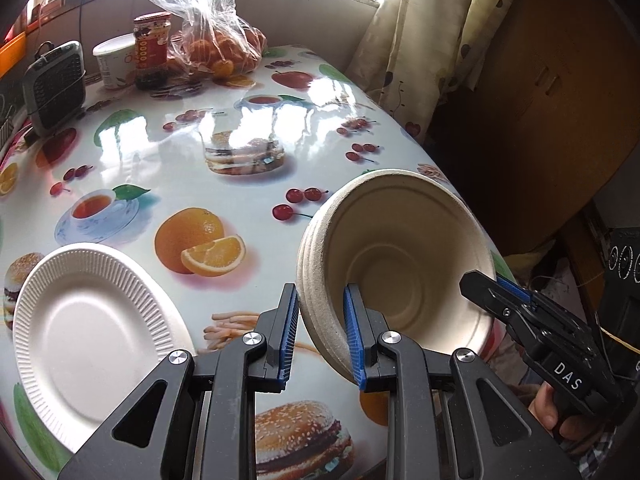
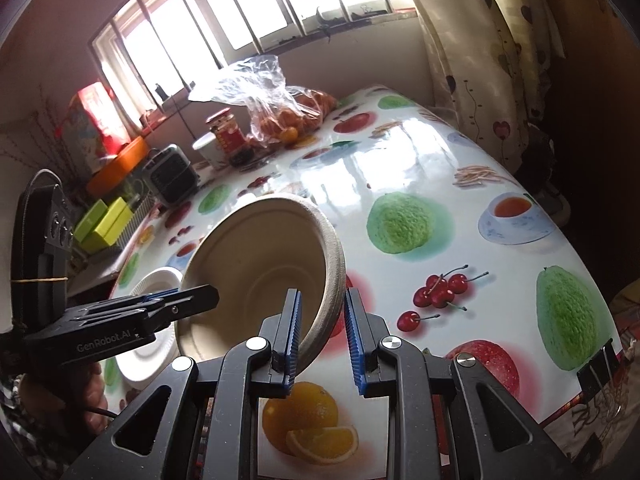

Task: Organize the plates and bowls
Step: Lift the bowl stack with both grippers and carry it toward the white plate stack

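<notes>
A nested stack of beige paper bowls [image 1: 400, 272] hangs tilted above the fruit-print table [image 1: 192, 168], its mouth facing me. My left gripper [image 1: 320, 320] is shut on the stack's left wall. My right gripper [image 1: 496, 286] grips the opposite rim from the right. In the right wrist view the same bowls [image 2: 256, 272] sit between my right gripper [image 2: 322, 328], shut on the right rim, and my left gripper [image 2: 180, 296] on the left rim. A white fluted paper plate [image 1: 92, 328] lies flat on the table to the left, partly hidden behind the bowls and the left gripper in the right wrist view [image 2: 158, 280].
At the far end stand a clear bag of oranges [image 1: 224, 48], a red-labelled jar [image 1: 151, 48], a white cup [image 1: 114, 60] and a small dark fan [image 1: 54, 84]. A curtain [image 1: 420, 32] hangs beyond the table's right edge. A binder clip [image 2: 600, 372] holds the cloth.
</notes>
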The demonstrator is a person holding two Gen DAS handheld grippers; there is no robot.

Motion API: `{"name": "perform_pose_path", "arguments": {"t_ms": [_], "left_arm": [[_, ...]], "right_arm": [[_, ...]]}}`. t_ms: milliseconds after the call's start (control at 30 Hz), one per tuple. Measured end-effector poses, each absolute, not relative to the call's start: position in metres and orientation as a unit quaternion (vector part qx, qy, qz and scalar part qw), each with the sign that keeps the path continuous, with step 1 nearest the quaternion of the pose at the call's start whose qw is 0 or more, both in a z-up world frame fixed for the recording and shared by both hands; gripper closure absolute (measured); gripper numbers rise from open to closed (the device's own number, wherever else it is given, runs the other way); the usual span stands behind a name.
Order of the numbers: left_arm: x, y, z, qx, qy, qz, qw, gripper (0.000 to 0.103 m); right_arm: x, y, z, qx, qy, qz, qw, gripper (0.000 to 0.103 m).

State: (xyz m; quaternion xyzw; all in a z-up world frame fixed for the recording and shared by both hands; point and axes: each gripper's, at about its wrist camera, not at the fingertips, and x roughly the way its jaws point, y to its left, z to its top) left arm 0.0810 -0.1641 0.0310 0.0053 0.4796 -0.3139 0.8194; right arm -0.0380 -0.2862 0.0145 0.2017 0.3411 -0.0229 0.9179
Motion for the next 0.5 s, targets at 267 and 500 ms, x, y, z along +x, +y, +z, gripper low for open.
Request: {"name": "perform_pose_path", "arguments": {"t_ms": [267,500], "left_arm": [[0.081,-0.139,0.036,-0.006,0.472,-0.296,0.83,0.079],[0.081,-0.123,0.038,-0.011,0.47,-0.282,0.836,0.079]], "right_arm": [[-0.028,-0.266,0.02,0.187,0.341,-0.001,0.921,0.082],[-0.02,-0.25,0.021,0.179,0.343,0.014,0.922,0.082]]}}
